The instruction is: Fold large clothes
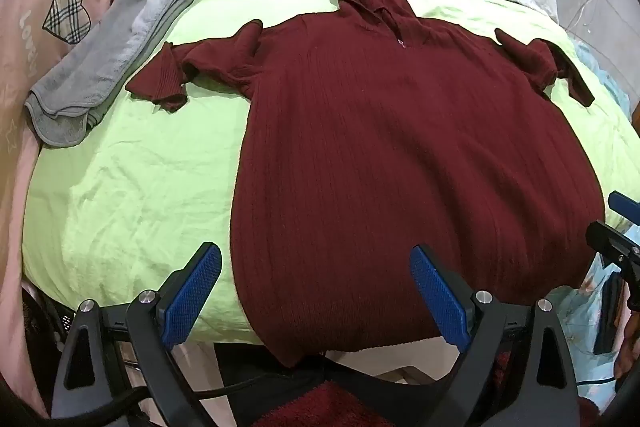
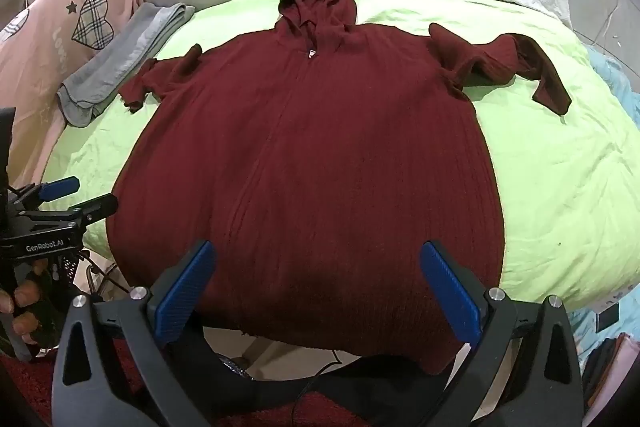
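The maroon hooded sweater lies flat and front-up on the bed, which is covered by a light green sheet. The hood points to 12 o'clock, the hem hangs slightly over the near edge at 6 o'clock, and the sleeves reach out toward 9 and 3 o'clock, each bunched and partly doubled back. No fold has been made yet.

The left hand-held gripper is released, with jaws spread wide above the hem's 7 o'clock corner, touching nothing. The right hand-held gripper is likewise released, poised over the hem between 5 and 6 o'clock. Neither holds fabric.

Recommended procedure for the step in hand:
1. Deal with the sleeves first. Straighten the left sleeve before folding, since its cuff is crumpled.
2. Grip near a cuff and at the matching shoulder, then carry the sleeve inward across the chest.
3. Pinch only the layers intended. The ribbed knit probably stretches, so lift rather than drag.
4. Keep clear of the folded grey towel at 10 o'clock, just beside the left cuff.
5. Mirror the action on the right sleeve.
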